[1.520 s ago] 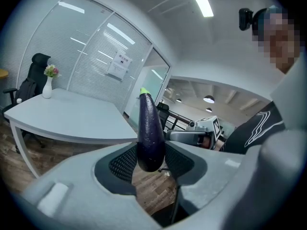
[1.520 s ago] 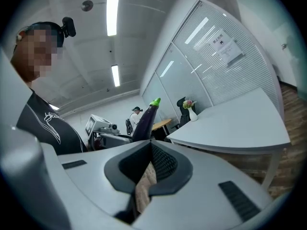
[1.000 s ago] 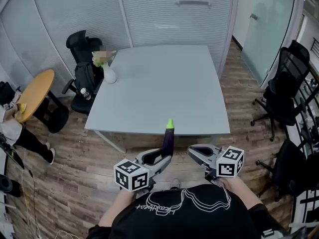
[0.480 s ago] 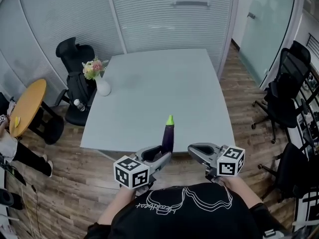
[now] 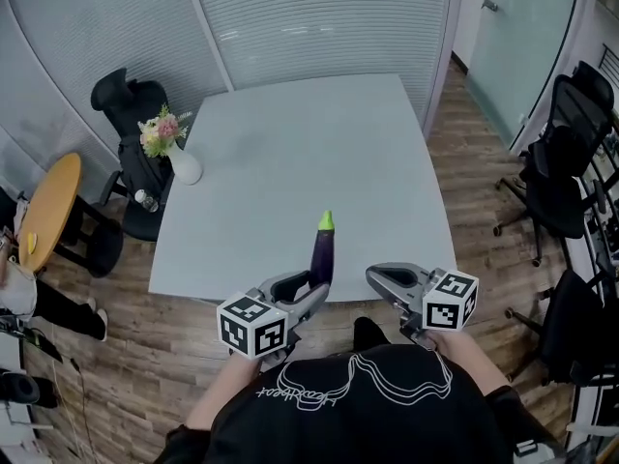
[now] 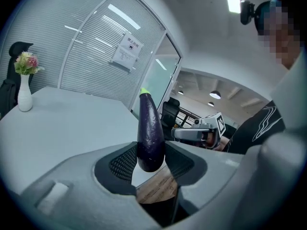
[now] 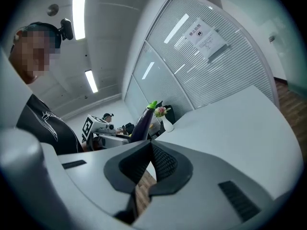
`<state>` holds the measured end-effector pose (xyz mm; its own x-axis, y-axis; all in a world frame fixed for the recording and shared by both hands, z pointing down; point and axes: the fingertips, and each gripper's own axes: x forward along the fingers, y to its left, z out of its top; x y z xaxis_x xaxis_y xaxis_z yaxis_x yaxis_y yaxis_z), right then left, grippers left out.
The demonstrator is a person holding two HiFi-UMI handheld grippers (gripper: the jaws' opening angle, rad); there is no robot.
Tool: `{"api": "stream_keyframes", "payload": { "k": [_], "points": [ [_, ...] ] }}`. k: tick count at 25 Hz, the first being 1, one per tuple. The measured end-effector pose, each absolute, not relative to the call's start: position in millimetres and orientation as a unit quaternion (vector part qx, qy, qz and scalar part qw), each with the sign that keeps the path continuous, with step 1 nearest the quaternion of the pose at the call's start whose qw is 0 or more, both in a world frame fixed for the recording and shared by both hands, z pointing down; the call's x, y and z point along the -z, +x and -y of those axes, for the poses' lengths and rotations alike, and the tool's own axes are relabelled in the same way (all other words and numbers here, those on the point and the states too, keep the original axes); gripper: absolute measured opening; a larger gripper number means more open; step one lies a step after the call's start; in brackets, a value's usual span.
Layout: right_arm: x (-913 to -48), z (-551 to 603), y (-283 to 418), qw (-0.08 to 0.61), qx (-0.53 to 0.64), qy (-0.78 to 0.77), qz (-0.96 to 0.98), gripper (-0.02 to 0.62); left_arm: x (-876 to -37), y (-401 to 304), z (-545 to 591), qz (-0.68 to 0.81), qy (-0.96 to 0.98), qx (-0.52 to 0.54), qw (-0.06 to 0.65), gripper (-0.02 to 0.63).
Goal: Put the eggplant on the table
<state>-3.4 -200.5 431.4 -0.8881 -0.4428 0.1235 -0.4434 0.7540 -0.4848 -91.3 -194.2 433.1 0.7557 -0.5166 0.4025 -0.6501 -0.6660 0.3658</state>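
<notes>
A dark purple eggplant (image 5: 322, 254) with a green stem stands upright in my left gripper (image 5: 314, 293), just over the near edge of the pale grey table (image 5: 290, 153). The left gripper view shows both ribbed pads pressing the eggplant's (image 6: 149, 133) rounded bottom end, so the left gripper (image 6: 151, 159) is shut on it. My right gripper (image 5: 379, 278) hovers to the right at the same height, jaws together and empty. In the right gripper view its pads (image 7: 160, 159) meet, and the eggplant (image 7: 143, 121) shows beyond them to the left.
A white vase with flowers (image 5: 182, 162) stands at the table's far left corner. A black office chair (image 5: 131, 104) is behind it and more chairs (image 5: 561, 162) stand at the right. A round yellow table (image 5: 44, 211) is at the left, glass walls behind.
Both grippers and the view have come forward to the table. The eggplant, before short of the near edge over the wooden floor, now stands over that edge. The grip is unchanged.
</notes>
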Motion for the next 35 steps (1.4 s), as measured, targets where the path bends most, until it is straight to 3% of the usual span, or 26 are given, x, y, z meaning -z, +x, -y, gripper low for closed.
{"api": "stream_keyframes", "payload": {
  "k": [14, 35],
  "points": [
    [-459, 303, -8, 0.012, -0.297, 0.206, 0.932, 0.008, -478, -103, 295, 0.368, 0.868, -0.187, 0.275, 0.189],
    [-501, 355, 21, 0.023, -0.342, 0.229, 0.911, 0.009, -613, -123, 359, 0.397, 0.805, -0.313, 0.311, 0.189]
  ]
}}
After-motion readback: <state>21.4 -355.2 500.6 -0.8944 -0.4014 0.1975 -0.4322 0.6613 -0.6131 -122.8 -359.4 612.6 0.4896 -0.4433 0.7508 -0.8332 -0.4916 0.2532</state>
